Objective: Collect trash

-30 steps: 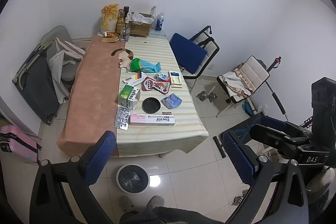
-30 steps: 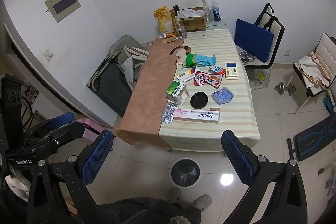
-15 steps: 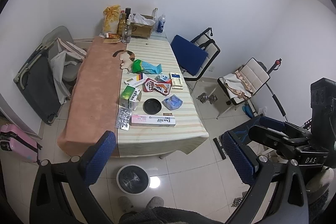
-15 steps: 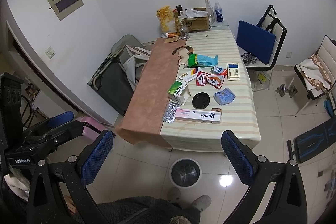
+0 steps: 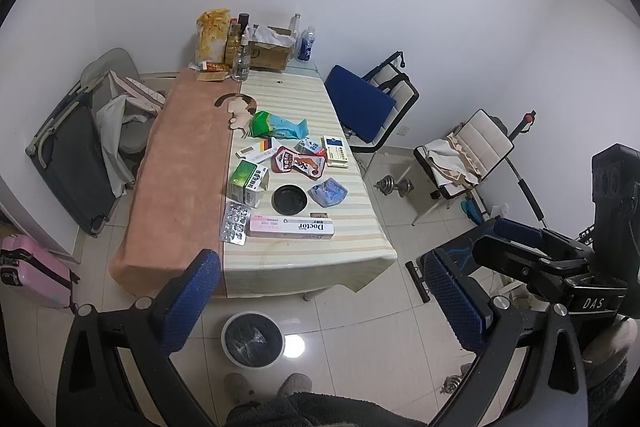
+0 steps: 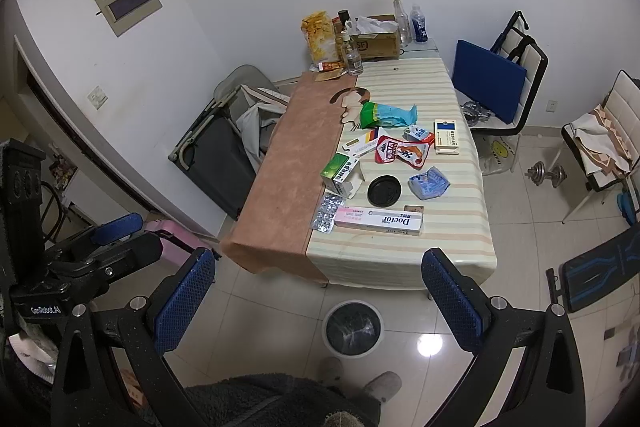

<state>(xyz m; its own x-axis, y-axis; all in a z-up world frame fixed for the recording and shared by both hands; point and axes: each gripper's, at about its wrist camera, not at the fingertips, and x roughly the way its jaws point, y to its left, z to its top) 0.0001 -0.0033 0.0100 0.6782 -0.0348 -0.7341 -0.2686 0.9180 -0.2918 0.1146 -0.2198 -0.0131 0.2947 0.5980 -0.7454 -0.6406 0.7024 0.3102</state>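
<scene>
Trash lies scattered on the cloth-covered table [image 5: 304, 251] [image 6: 452, 239]: a pink "Doctor" box [image 5: 290, 227] [image 6: 378, 221], a blister pack [image 5: 235, 223], a green box [image 5: 248, 183] [image 6: 340, 174], a black lid [image 5: 289, 198] [image 6: 384, 191], a red wrapper [image 5: 298, 161], a blue crumpled wrapper [image 5: 329, 191] and a green-blue bag [image 5: 276, 125] [image 6: 386, 115]. A black-lined bin [image 5: 253, 339] [image 6: 353, 328] stands on the floor before the table. My left gripper [image 5: 320, 299] and right gripper [image 6: 318, 297] hang open and empty above the floor, well short of the table.
Bottles, a cardboard box [image 5: 269, 51] and a snack bag [image 5: 212, 35] crowd the table's far end. Chairs [image 5: 370, 107] [image 5: 466, 155] and dumbbells [image 5: 394, 185] stand right of the table, a folded cot [image 5: 72, 163] and pink suitcase [image 5: 30, 275] left. A person's slippered feet [image 5: 268, 387] are below.
Both grippers have pulled back slightly from the table, which sits a little lower and farther in both views. Nothing on the table moved.
</scene>
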